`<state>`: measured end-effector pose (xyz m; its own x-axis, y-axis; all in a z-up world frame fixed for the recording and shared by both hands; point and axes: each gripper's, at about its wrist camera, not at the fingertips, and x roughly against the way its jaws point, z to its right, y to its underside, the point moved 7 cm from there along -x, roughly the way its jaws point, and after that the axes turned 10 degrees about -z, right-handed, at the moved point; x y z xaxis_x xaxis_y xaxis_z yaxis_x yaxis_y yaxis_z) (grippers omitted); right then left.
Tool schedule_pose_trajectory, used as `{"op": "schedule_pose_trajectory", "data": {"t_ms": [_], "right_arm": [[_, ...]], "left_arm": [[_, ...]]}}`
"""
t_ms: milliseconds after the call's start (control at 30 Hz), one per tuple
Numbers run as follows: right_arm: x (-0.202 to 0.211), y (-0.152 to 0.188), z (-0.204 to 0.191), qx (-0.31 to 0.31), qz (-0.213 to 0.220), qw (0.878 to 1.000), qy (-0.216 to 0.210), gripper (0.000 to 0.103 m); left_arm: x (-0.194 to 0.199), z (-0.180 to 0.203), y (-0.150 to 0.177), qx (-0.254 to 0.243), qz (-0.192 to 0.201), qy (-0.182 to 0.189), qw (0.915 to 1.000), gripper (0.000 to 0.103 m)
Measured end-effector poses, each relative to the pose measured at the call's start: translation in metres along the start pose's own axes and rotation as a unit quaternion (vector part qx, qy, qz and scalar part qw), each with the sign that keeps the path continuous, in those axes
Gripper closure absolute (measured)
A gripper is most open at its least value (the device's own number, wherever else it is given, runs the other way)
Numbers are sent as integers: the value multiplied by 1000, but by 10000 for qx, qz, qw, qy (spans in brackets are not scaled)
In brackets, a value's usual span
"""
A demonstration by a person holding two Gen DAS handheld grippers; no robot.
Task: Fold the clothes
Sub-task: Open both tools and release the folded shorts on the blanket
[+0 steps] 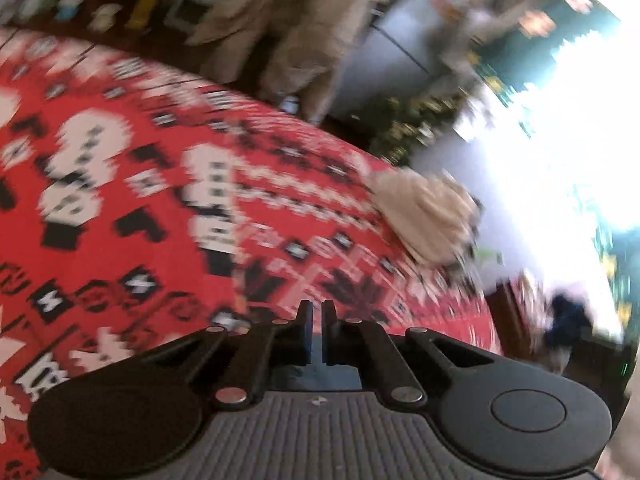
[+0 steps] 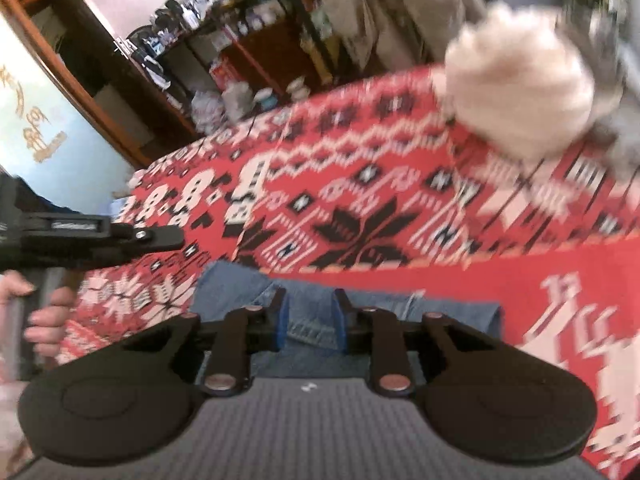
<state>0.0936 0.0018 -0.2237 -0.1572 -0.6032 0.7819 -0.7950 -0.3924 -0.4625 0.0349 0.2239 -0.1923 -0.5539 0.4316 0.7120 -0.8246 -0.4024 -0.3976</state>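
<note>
red woven blanket [image 2: 400, 184] covers the whole work surface: flat knit-look cloth, black and white pixel-edged motifs, snowflake stars, zigzag bands. both views motion-blurred.

task thing: blue denim garment [image 2: 312, 312], mid-wash, stiff twill, visible seams and a folded hem edge. lies on the blanket at its near edge, directly under the right gripper [image 2: 310, 316]. right jaws part-way closed with a raised denim fold between the blue pads; pads look pressed onto it, so gripping the denim.

left gripper [image 1: 317, 320]: black fingers brought together, only a thin slit between them, nothing in it. closed and empty, hanging above bare blanket. seen from the right wrist view it enters from the left, a person's hand [image 2: 44, 320] on its handle.

cream fluffy bundle [image 1: 424, 216], soft pile, rounded lump, sits at the blanket's far edge, well apart from the denim. beige cloth [image 1: 288, 20] hangs behind, blurred.
</note>
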Motion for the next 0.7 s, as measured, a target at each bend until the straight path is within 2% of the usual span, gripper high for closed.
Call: {"op": "schedule_pose_trajectory", "data": {"t_ms": [100, 200, 300, 367, 433, 467, 567, 700], "right_arm": [[10, 6, -9, 445, 195, 9979, 425, 85], [11, 15, -8, 809, 281, 9920, 932, 86], [11, 24, 8, 826, 415, 9873, 1294, 87], [9, 32, 21, 888, 473, 9853, 1378, 90], [8, 41, 36, 908, 505, 9793, 1737, 91], [9, 44, 43, 894, 520, 9790, 1756, 91], [17, 43, 58, 304, 548, 9893, 1319, 90], [24, 34, 46, 495, 739, 9875, 1300, 92]], "left_arm": [[-13, 31, 21, -546, -154, -96, 9983, 98], [-36, 37, 35, -990, -244, -676, 9925, 99], [-46, 25, 43, -1130, -152, -951, 9889, 100], [-51, 14, 48, -1021, -169, -957, 9900, 100], [-51, 12, 52, -1042, -67, -963, 9899, 100], [-50, 13, 51, -1026, -78, -997, 9897, 100], [-45, 18, 46, -926, -78, -974, 9909, 101], [-36, 27, 33, -1002, 133, -858, 9912, 99]]}}
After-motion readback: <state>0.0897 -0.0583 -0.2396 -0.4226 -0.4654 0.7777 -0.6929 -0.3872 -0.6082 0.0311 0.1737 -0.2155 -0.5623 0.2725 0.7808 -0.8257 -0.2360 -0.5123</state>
